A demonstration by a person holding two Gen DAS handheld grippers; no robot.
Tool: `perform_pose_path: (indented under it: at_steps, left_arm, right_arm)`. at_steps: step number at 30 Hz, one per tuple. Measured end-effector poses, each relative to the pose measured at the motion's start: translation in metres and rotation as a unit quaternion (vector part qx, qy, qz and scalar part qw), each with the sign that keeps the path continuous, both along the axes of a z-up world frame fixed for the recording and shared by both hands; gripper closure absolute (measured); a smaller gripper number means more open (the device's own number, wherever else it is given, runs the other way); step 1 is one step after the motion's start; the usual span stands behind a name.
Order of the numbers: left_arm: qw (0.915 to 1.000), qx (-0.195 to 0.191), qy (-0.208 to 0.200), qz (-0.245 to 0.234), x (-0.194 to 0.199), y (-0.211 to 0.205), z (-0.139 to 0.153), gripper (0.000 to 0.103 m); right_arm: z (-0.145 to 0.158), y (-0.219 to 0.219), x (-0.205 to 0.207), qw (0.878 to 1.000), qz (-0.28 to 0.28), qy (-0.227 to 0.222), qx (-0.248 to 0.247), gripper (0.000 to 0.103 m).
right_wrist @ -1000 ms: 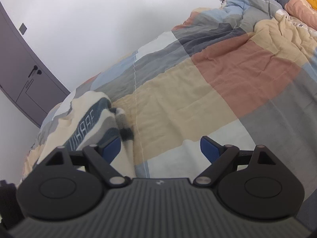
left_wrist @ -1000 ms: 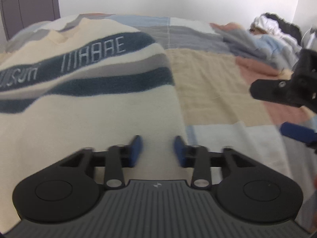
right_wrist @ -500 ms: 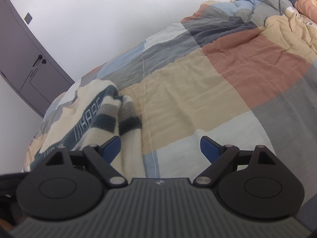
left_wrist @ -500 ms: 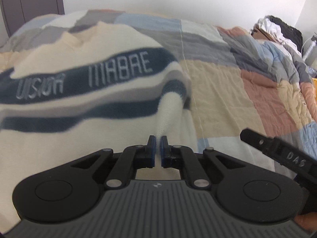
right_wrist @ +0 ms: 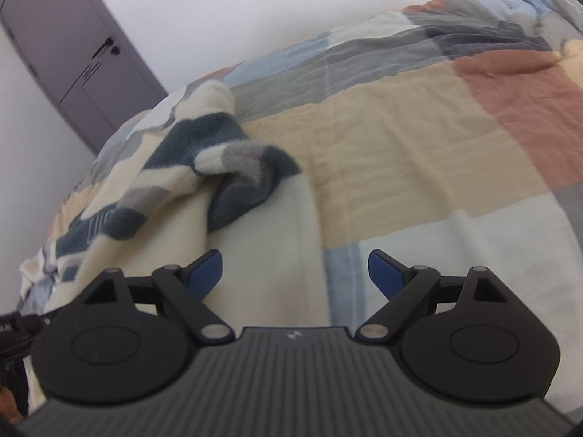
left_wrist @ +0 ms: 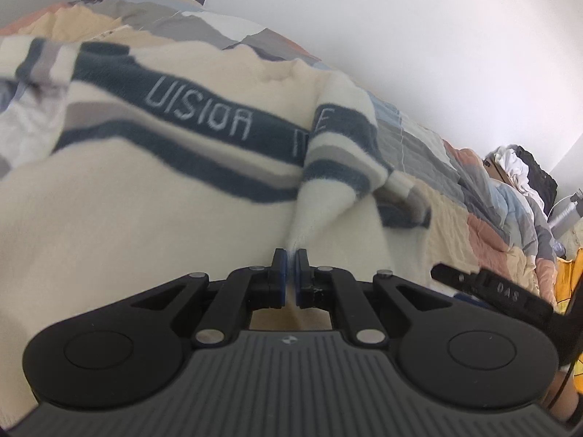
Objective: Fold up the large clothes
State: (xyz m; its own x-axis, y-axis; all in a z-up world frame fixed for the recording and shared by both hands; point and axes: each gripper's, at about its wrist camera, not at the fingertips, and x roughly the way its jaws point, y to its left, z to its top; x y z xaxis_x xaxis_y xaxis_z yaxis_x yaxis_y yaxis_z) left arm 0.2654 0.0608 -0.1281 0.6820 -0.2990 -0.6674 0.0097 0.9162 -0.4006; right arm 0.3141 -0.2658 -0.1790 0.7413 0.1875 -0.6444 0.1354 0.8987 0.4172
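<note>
A large cream sweater (left_wrist: pixel 145 196) with dark blue and grey stripes and pale lettering lies spread on the bed. My left gripper (left_wrist: pixel 290 255) is shut on its right side edge, which rises in a cream peak and drapes back over the sweater's front. In the right wrist view the same sweater (right_wrist: pixel 262 225) shows its lifted striped fold on the left. My right gripper (right_wrist: pixel 295 267) hovers open above the sweater's cream lower right part, nothing between its fingers. Part of the right gripper shows at the left view's right edge.
The bed carries a patchwork quilt (right_wrist: pixel 419 138) in beige, rust, grey and pale blue. A heap of clothes (left_wrist: pixel 517 167) sits at the far end of the bed. A grey door (right_wrist: pixel 73 54) stands behind the bed, by a white wall.
My left gripper closed on the sweater's right edge, lifted it and carried it leftward over the front, hiding part of the lettering. My right gripper stayed open and drifted over the sweater's lower right part.
</note>
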Motion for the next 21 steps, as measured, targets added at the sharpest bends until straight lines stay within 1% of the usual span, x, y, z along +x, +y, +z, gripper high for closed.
perform_pose_path:
  at_steps: [3, 6, 9, 10, 12, 14, 16, 18, 21]
  left_arm:
    - [0.9998, -0.011, -0.016, 0.0, -0.009, 0.006, -0.009, 0.098]
    - [0.9993, -0.015, -0.035, -0.003, -0.01, 0.003, -0.011, 0.098]
    - [0.9986, 0.001, -0.048, -0.022, -0.007, -0.003, -0.011, 0.098]
    - [0.9984, 0.003, -0.051, -0.026, -0.007, -0.004, -0.012, 0.098]
    - [0.9982, -0.006, -0.05, -0.031, -0.005, 0.0, -0.016, 0.098]
    - [0.9981, -0.025, -0.047, -0.031, -0.003, 0.004, -0.021, 0.098]
    - [0.9979, -0.036, -0.044, -0.03, -0.001, 0.009, -0.024, 0.098]
    - [0.9976, -0.046, -0.042, -0.031, 0.001, 0.013, -0.026, 0.098]
    - [0.9967, -0.063, -0.04, -0.031, 0.003, 0.017, -0.027, 0.097]
  right_arm:
    - [-0.007, 0.012, 0.008, 1.0, 0.024, 0.003, -0.012, 0.015]
    - [-0.016, 0.015, 0.015, 0.999, 0.02, 0.018, -0.042, 0.015]
    - [-0.025, 0.008, 0.021, 0.999, -0.001, 0.034, -0.037, 0.015]
    - [-0.027, 0.007, 0.023, 0.999, -0.004, 0.037, -0.036, 0.015]
    - [-0.03, 0.011, 0.027, 0.999, 0.006, 0.041, -0.035, 0.014]
    - [-0.034, 0.02, 0.032, 0.998, 0.036, 0.047, -0.023, 0.021]
    - [-0.035, 0.033, 0.033, 0.996, 0.067, 0.047, -0.022, 0.021]
    - [-0.035, 0.044, 0.035, 0.994, 0.087, 0.046, -0.042, 0.028]
    - [-0.035, 0.045, 0.036, 0.994, 0.086, 0.048, -0.046, 0.045]
